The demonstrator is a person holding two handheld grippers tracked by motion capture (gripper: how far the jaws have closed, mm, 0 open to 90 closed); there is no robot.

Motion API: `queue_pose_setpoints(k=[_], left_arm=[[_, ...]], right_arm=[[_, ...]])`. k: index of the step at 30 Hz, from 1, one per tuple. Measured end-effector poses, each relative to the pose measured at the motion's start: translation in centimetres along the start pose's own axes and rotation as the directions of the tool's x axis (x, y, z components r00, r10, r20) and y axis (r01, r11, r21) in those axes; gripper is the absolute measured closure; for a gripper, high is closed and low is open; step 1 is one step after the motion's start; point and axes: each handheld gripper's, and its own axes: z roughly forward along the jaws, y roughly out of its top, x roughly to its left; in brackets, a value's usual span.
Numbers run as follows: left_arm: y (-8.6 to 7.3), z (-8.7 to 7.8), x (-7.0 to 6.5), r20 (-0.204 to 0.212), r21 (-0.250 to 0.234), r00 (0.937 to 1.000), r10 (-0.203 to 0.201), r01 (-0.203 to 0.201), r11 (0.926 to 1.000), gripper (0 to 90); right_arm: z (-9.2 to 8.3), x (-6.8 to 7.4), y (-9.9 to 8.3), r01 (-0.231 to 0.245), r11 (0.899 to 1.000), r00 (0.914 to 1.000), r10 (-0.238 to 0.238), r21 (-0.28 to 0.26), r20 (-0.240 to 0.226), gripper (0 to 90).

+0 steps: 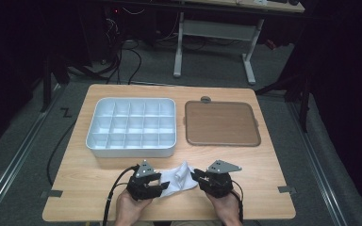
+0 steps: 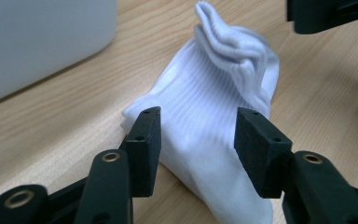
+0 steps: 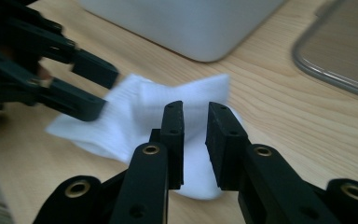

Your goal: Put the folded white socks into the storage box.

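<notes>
A white ribbed sock (image 1: pixel 179 176) lies crumpled on the wooden table near its front edge, between my two grippers. My left gripper (image 1: pixel 164 182) points right at it. In the left gripper view its jaws (image 2: pixel 198 126) stand apart on either side of the sock's (image 2: pixel 214 84) middle, not visibly pressing it. My right gripper (image 1: pixel 195 179) faces it from the right. Its jaws (image 3: pixel 196 121) are close together with a narrow gap and nothing between them, hovering over the sock (image 3: pixel 135 116). The left gripper (image 3: pixel 100 91) shows at the sock's far end.
A white tray with several compartments (image 1: pixel 132 151) sits behind the sock at the left. A brown flat tray (image 1: pixel 221 123) lies to its right. The table's front edge is just under my hands. Desk legs and cables stand on the floor beyond.
</notes>
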Motion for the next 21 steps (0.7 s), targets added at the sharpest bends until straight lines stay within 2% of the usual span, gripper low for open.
queue_pose_setpoints(k=[7, 12, 15, 17, 19, 21], left_arm=[[-0.7, 0.4, 0.2, -0.028, 0.0, 0.9996, 0.004, -0.004, 1.0, 52.1], [-1.2, 0.6, 0.3, -0.041, -0.001, 0.9988, 0.028, -0.028, 0.9996, 52.1], [-1.4, 0.7, 0.5, -0.046, -0.002, 0.9983, 0.036, -0.037, 0.9993, 52.1], [-1.4, 0.7, 0.5, -0.052, -0.003, 0.9979, 0.039, -0.039, 0.9992, 52.2], [-1.4, 0.8, 0.6, -0.059, -0.003, 0.9975, 0.039, -0.039, 0.9992, 52.2], [-1.4, 0.8, 0.7, -0.062, -0.003, 0.9975, 0.035, -0.035, 0.9994, 52.2]], right_arm=[[0.9, 3.3, 0.9, 0.08, 0.997, 0.9939, -0.079, 0.008, -0.076, 77.6], [2.5, 5.0, 1.3, 0.118, 0.993, 0.9876, -0.114, 0.027, -0.108, 77.5], [3.7, 5.4, 1.3, 0.122, 0.991, 0.9879, -0.116, 0.051, -0.103, 77.4], [4.6, 5.2, 1.0, 0.112, 0.991, 0.9915, -0.107, 0.077, -0.075, 77.4], [4.8, 5.1, 1.0, 0.106, 0.991, 0.9927, -0.101, 0.079, -0.066, 77.4], [4.7, 4.6, 0.6, 0.1, 0.991, 0.9947, -0.097, 0.089, -0.036, 77.4]])
